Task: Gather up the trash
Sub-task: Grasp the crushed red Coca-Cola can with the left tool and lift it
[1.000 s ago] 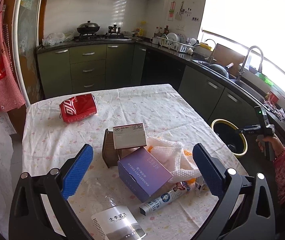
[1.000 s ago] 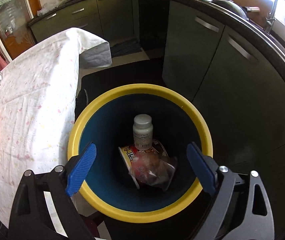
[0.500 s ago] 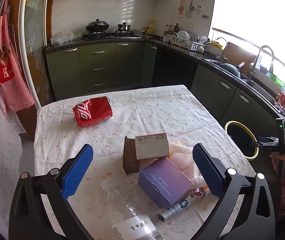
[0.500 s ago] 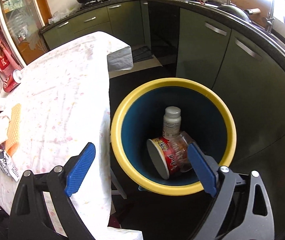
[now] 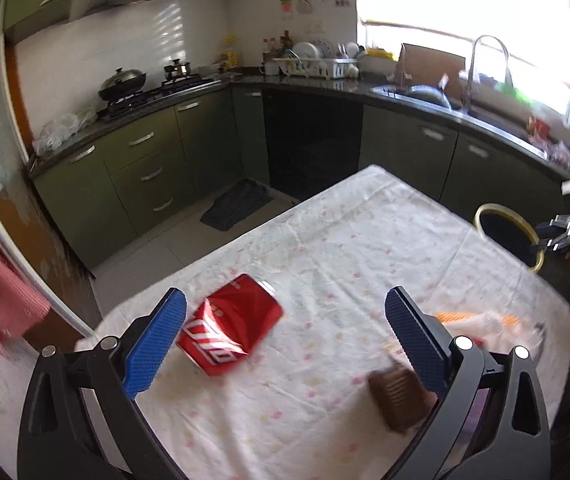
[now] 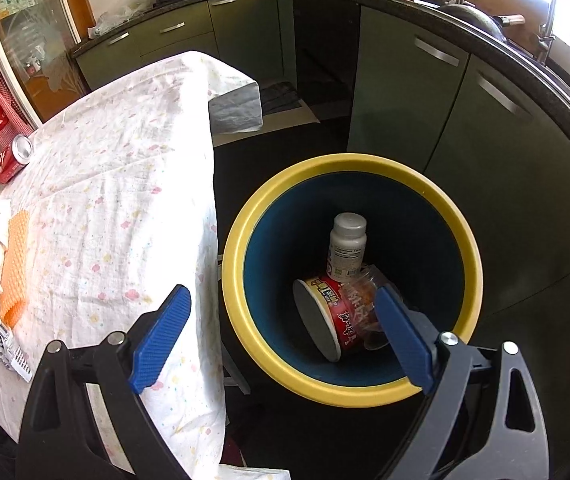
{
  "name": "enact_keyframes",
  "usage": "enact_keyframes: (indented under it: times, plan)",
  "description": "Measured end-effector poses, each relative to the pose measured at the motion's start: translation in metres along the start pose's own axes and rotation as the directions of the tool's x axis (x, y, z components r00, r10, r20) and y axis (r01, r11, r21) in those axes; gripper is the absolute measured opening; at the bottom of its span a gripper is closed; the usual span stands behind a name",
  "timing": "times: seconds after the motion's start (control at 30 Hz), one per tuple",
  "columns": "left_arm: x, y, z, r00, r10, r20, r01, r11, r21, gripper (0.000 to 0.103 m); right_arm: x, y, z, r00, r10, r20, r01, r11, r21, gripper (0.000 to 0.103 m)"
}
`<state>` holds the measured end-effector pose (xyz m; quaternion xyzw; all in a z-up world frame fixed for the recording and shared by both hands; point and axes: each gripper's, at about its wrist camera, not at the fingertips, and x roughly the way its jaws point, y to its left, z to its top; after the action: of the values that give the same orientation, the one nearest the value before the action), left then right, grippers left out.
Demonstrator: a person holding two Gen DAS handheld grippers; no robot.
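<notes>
1. The left tool (image 5: 285, 332) stood wide, its blue-padded fingers (image 5: 156, 342) spread and holding nothing, above the counter covered in a white floral cloth (image 5: 325, 248).
2. A crushed red aluminium drink can (image 5: 231, 334) lay on its side on the cloth, between the left tool's fingers in the view and closer to the left one; contact could not be determined.
3. A brown ribbed box-like item (image 5: 399, 400), blurred, lay on the cloth just beside the right finger of the left tool.
4. An orange and white bundle of wrapping (image 5: 481, 322), also blurred, lay beyond that finger towards the counter's right edge.
5. The right tool (image 6: 283, 332) likewise stood wide and held nothing, hovering above the floor between the counter's hanging cloth and the bin.
6. The round bin with a yellow rim and dark blue interior (image 6: 269, 208) stood on the floor beside the counter.
7. Inside it, a white plastic pill bottle (image 6: 347, 250) stood upright, and a red paper noodle cup (image 6: 327, 320) lay on its side against it, with a crumpled clear plastic cup (image 6: 367, 300) resting on the noodle cup.
8. Green base cabinets (image 6: 405, 92) ran behind the bin.
</notes>
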<state>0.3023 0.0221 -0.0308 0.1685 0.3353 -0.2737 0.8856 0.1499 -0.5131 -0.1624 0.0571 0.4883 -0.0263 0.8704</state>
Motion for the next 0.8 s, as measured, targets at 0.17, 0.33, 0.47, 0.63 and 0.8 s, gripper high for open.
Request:
enact_keyframes:
  times: [0.17,0.33,0.47,0.63,0.8]
  plan:
    - [0.072,0.015,0.0,0.977,0.088,-0.193,-0.035,0.964,0.265,0.098,0.004,0.009,0.007,1.0,-0.015,-0.011,0.015,1.0,0.005,0.088]
    - [0.116,0.005,-0.004,0.957,0.055,-0.286,0.068,0.913,0.402,0.098,0.011,0.012,0.012,0.998,-0.039,-0.039,0.04,0.999,0.022,0.088]
    - [0.139,0.004,-0.011,0.939,0.036,-0.343,0.116,0.903,0.413,0.098,0.016,0.013,0.017,0.998,-0.044,-0.052,0.045,0.999,0.03,0.089]
    - [0.149,0.011,-0.018,0.931,0.014,-0.364,0.141,0.908,0.394,0.093,0.024,0.021,0.022,0.997,-0.041,-0.069,0.042,0.999,0.008,0.089]
    - [0.157,0.013,-0.025,0.926,0.025,-0.376,0.138,0.906,0.4,0.077,0.03,0.028,0.025,0.997,-0.031,-0.077,0.031,1.0,-0.006,0.089]
